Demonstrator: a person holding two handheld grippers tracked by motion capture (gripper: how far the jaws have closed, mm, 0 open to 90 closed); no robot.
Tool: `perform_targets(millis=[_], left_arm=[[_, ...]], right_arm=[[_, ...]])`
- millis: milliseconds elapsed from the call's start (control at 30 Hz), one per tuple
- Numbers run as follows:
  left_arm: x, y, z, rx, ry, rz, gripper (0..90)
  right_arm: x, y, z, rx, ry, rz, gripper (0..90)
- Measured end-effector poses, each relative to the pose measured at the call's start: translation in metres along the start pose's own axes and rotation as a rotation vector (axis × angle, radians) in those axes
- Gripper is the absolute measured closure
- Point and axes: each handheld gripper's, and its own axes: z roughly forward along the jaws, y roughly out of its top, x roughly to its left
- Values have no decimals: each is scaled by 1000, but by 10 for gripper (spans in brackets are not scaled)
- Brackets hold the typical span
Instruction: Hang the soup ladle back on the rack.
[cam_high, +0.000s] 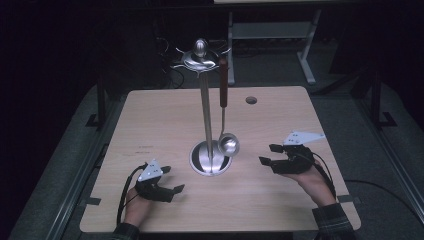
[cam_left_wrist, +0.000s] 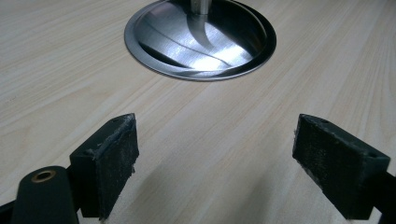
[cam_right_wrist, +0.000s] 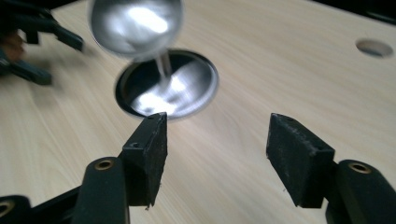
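Pale rectangular wooden table (cam_high: 150, 125) bears a tall polished steel utensil stand (cam_high: 206, 110) at centre. A brown-handled steel ladle (cam_high: 225, 115) hangs from its top hook: hanging judged complete. Left gripper (cam_high: 172, 189) and right gripper (cam_high: 266, 155) rest apart, jaws spread, empty; only withdrawal remains.

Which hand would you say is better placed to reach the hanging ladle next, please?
Probably the right. The ladle hangs on the stand's right side, its bowl facing the open right gripper. The left gripper, also open, has the stand's base in its way.
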Motion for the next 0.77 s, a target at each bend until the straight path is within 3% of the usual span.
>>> perform_targets(millis=[67,233,267,367,767], left_arm=[[0,0,0,3,0,-2,142],[0,0,0,5,-2,-3,142],[0,0,0,4,-2,-3,142],[0,0,0,3,-2,-3,142],[0,0,0,4,-1,-1,142]], right_arm=[[-4,-15,0,12,-24,29,358],[-7,-34,0,39,-61,46,324],[-8,-43,1,70,-86,53,310],[-10,-53,3,113,-94,71,294],[-9,-63,10,149,-122,67,260]])
